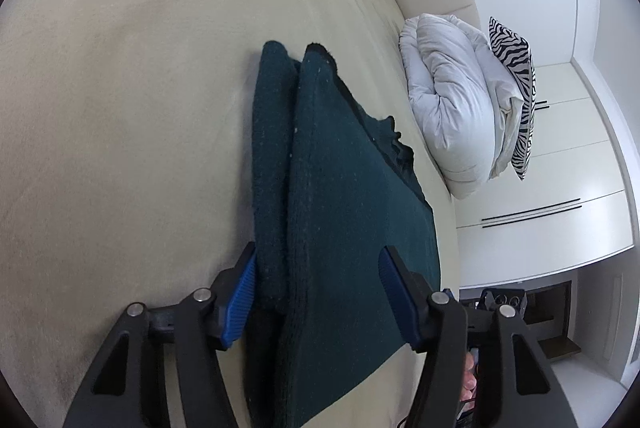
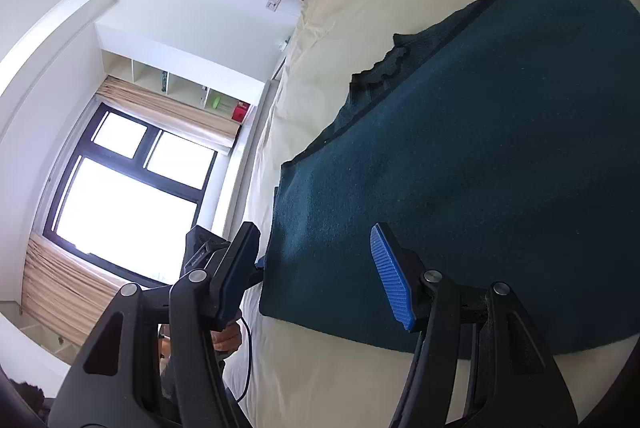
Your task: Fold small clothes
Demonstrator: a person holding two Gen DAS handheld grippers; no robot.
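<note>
Dark green garment on bed, partly folded, more folds left. Left gripper jaws half open astride near edge; right gripper jaws half open, holding nothing.

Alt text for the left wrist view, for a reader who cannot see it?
A dark teal garment lies folded on a cream bed, between the open jaws of the left gripper. Behind it sit a rolled white duvet and a zebra-print pillow.

both the left hand-held gripper and right hand-held gripper stand half open.
</note>
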